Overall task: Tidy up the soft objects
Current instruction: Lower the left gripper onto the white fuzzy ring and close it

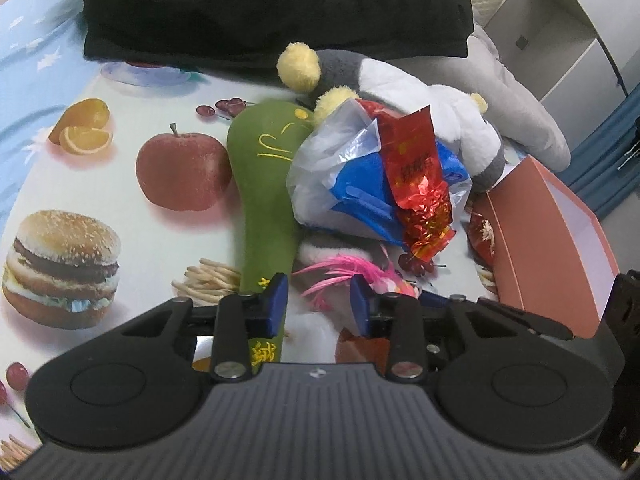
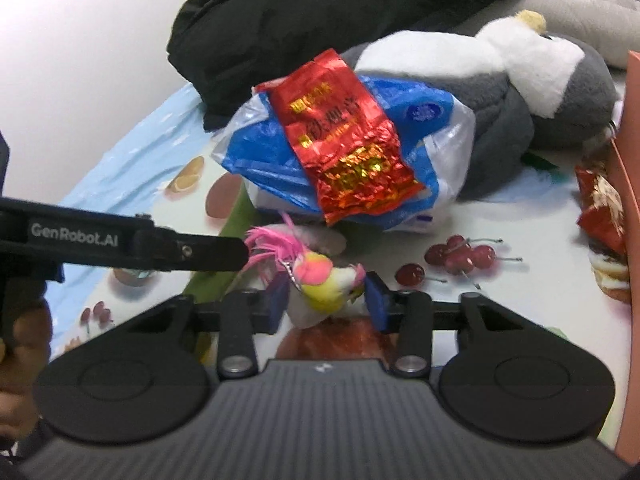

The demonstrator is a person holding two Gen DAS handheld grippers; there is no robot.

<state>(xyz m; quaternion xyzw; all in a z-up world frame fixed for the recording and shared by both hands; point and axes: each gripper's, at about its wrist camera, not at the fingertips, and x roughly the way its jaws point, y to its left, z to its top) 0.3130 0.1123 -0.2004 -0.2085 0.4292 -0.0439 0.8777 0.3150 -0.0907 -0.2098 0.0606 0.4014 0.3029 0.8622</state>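
Note:
A small plush bird (image 2: 324, 284), yellow, pink and white with pink tail feathers (image 1: 332, 272), lies on the food-print cloth (image 1: 160, 248). My right gripper (image 2: 326, 302) is shut on the bird, a blue pad against each side. My left gripper (image 1: 319, 304) stands open over the feathers, and its left pad overlaps a long green plush (image 1: 264, 184). In the right wrist view my left gripper's black finger (image 2: 208, 254) ends beside the feathers. Behind are a plastic bag (image 1: 344, 184) topped by a red foil packet (image 1: 416, 184), and a grey-and-white plush (image 1: 452, 128).
A black garment (image 1: 260, 8) is heaped at the back. An orange box (image 1: 560, 240) stands open on the right, with a red packet (image 2: 600, 208) beside it. A person's hand (image 2: 24, 332) shows at the left edge. White furniture (image 1: 560, 32) stands beyond the bed's right side.

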